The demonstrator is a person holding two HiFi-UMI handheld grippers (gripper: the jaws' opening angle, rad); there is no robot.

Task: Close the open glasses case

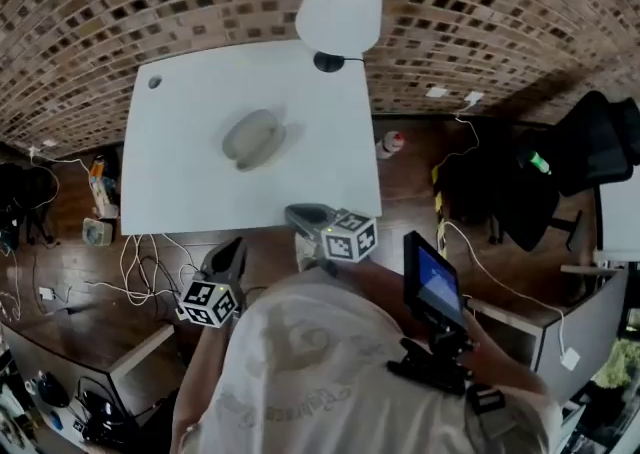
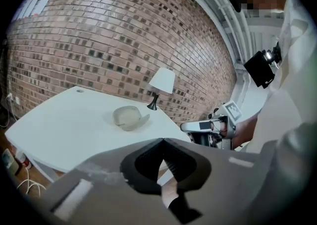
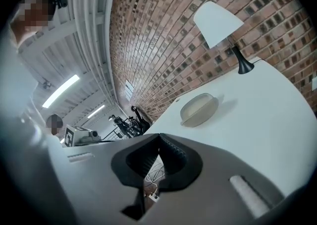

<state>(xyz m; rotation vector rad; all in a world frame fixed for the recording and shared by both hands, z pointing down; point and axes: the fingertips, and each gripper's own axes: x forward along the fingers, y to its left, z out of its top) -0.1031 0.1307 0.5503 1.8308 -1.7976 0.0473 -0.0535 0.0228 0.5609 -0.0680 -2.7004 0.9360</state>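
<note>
A grey oval glasses case (image 1: 254,137) lies near the middle of the white table (image 1: 190,192). It also shows far ahead in the left gripper view, glasses case (image 2: 130,117), and in the right gripper view, glasses case (image 3: 199,109). It looks low and domed, with a lip at one side; how far its lid stands open I cannot tell. My left gripper (image 1: 236,246) is off the table's front edge, shut and empty, left gripper (image 2: 162,140). My right gripper (image 1: 292,211) hovers at the front edge, shut and empty as well, right gripper (image 3: 159,135). Both are well short of the case.
A white-shaded lamp (image 1: 340,7) stands at the table's back edge before a brick wall. Cables (image 1: 140,272) lie on the wooden floor at the left. A bottle (image 1: 390,144) sits on the floor right of the table, and a black chair (image 1: 590,157) stands further right.
</note>
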